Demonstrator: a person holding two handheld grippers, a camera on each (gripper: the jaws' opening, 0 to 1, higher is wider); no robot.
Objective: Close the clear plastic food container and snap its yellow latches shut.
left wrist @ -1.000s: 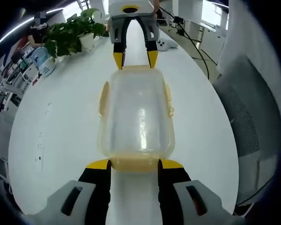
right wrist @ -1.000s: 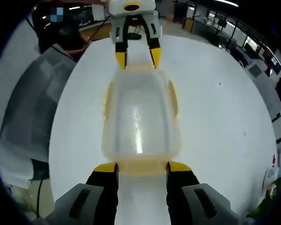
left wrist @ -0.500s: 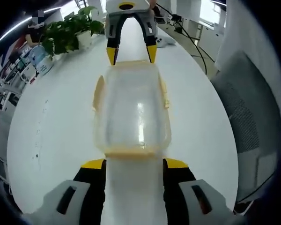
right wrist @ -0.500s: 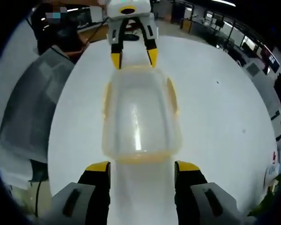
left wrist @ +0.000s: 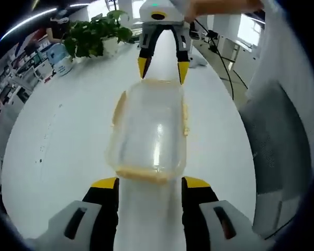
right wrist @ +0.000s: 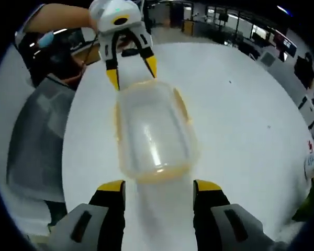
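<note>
The clear plastic container [left wrist: 146, 130] lies lengthwise on the white table [left wrist: 57, 151] with its lid on. Yellow latches show at its near end [left wrist: 144, 173] and along both long sides. My left gripper [left wrist: 150, 183] stands open just short of the near end, not touching it. At the far end my right gripper [left wrist: 162, 70] hangs open, tips beside the end latch. In the right gripper view the container [right wrist: 152, 133] sits between my open right gripper [right wrist: 158, 185] and the open left gripper [right wrist: 133, 73], which is a little above the far end.
A potted plant [left wrist: 94, 34] and water bottles stand at the table's far left. A grey chair [left wrist: 277, 151] is beside the table's right edge, with cables [left wrist: 220, 52] behind it. A person's hand [left wrist: 220, 6] holds the right gripper.
Both grippers have drawn back from the container's end latches and their jaws stand slightly wider. The container has stayed on the table; the views have tilted.
</note>
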